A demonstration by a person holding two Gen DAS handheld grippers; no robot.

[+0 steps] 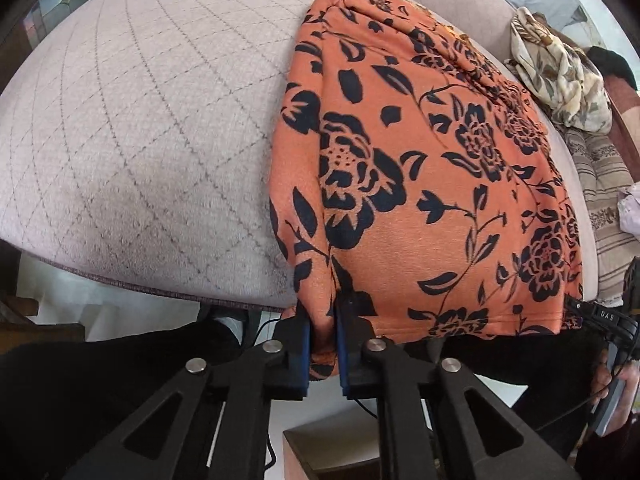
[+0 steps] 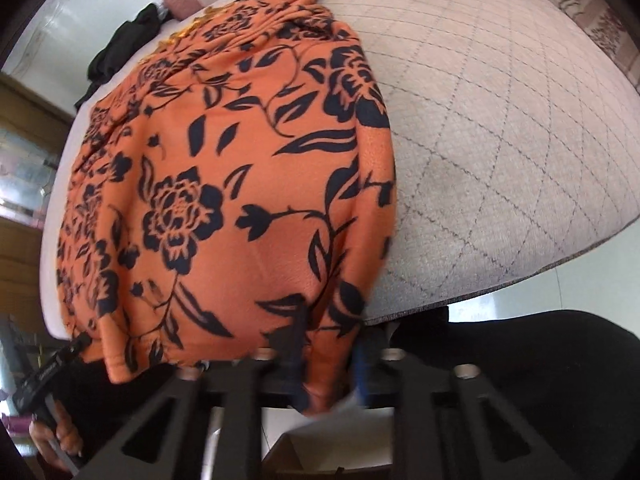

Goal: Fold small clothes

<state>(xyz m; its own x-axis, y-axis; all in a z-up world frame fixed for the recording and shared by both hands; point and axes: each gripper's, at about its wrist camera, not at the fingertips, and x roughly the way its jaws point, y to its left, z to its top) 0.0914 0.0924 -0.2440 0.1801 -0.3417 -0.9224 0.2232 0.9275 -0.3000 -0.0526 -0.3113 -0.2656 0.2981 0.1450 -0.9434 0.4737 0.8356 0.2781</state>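
Both hand-held grippers clamp the orange floral garment (image 1: 420, 152). Left hand-held gripper (image 1: 323, 344) pinches its near hem; right hand-held gripper (image 2: 326, 368) likewise.

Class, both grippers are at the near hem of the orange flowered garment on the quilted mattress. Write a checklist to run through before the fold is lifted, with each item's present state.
1. Left gripper shut on the garment hem: ok.
2. Right gripper shut on the hem: ok, though its view is blurred.
3. Grips at opposite near corners: ok.
4. Garment lying flat: not ok, its far end is bunched.
5. Mattress beside the garment free for folding: ok.
6. Both layers caught in each grip: cannot tell.
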